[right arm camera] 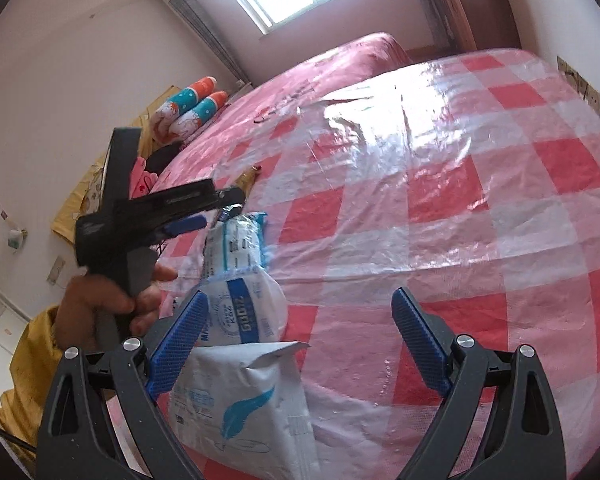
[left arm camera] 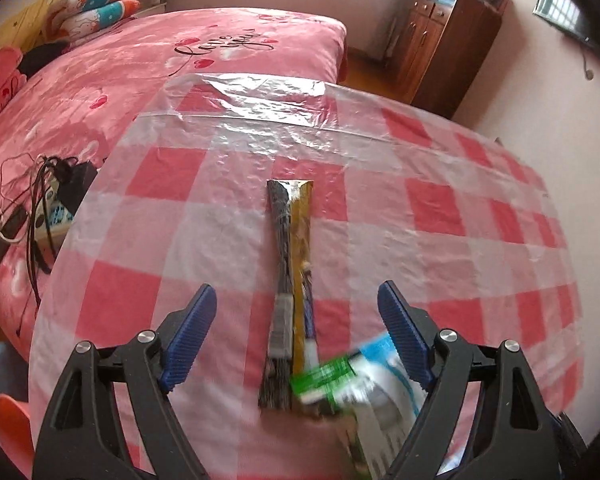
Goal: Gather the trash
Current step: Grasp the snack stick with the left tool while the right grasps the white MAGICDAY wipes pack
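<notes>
A long black and gold wrapper [left arm camera: 290, 280] lies flat on the checked table [left arm camera: 440, 208]. My left gripper [left arm camera: 296, 292] hangs over its near half, open, with the wrapper between the fingers and untouched. A blurred green, white and blue packet [left arm camera: 360, 392] sits by the right finger. In the right wrist view, a white and blue wrapper [right arm camera: 240, 240], a white bag with a blue label [right arm camera: 256, 312] and a white packet with a blue feather [right arm camera: 256, 400] lie at the table's left edge. My right gripper [right arm camera: 300, 294] is open above them, its left finger beside the bag. The left gripper [right arm camera: 220, 210] shows there too, held by a hand [right arm camera: 100, 304].
Clear plastic sheet [left arm camera: 260, 120] covers the red and white cloth. A pink bed [left arm camera: 160, 80] stands beyond the table, with a power strip and tangled cables [left arm camera: 48, 208] and pillows [left arm camera: 96, 8] on it. A wooden cabinet [left arm camera: 440, 40] stands at the back right.
</notes>
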Tool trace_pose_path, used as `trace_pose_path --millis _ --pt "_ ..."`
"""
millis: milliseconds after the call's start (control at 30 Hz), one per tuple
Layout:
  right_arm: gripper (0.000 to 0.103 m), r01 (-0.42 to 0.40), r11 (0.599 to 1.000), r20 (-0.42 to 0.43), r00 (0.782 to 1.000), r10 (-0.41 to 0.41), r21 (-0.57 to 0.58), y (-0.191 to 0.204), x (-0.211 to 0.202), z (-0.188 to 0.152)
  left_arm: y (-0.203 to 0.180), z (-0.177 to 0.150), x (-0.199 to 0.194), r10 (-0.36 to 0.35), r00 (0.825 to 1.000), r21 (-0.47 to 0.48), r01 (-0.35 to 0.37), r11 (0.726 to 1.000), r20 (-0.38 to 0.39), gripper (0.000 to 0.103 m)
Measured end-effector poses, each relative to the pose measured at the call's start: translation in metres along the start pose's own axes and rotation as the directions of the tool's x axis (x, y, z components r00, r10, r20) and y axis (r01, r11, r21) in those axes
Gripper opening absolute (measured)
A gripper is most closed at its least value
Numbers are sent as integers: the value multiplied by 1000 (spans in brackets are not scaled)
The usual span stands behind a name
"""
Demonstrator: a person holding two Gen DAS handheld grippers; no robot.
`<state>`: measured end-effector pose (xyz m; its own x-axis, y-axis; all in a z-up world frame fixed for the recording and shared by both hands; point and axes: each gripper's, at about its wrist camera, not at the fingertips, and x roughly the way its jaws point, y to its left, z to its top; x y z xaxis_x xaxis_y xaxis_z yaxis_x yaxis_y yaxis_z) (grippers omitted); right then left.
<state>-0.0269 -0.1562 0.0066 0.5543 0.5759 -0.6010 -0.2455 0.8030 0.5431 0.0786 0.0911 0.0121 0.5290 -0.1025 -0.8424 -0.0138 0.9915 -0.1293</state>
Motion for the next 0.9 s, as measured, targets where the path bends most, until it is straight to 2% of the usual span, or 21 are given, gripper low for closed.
trace_pose_path --millis 33,167,300,433,633,900 --pt "92 -10 1000 1 1000 10 -3 0 -1 0 -1 2 3 9 1000 3 -9 1000 -3 73" --pt "92 -31 999 -19 999 31 -10 2 1 -1 -7 5 9 27 1000 31 -27 999 2 65" --pt "92 -58 998 -50 997 57 -25 6 4 -2 -16 -1 7 75 997 92 -77 993 30 46" --pt "92 -84 996 -81 994 80 -42 12 8 -3 -16 -5 3 65 997 91 -68 993 39 24" --pt "92 -162 985 -158 976 151 -60 19 15 -9 -8 -16 -5 36 998 54 -38 998 44 19" --pt "92 -234 965 -224 953 204 -116 33 19 -19 6 -37 -24 0 999 15 -1 1000 43 16"
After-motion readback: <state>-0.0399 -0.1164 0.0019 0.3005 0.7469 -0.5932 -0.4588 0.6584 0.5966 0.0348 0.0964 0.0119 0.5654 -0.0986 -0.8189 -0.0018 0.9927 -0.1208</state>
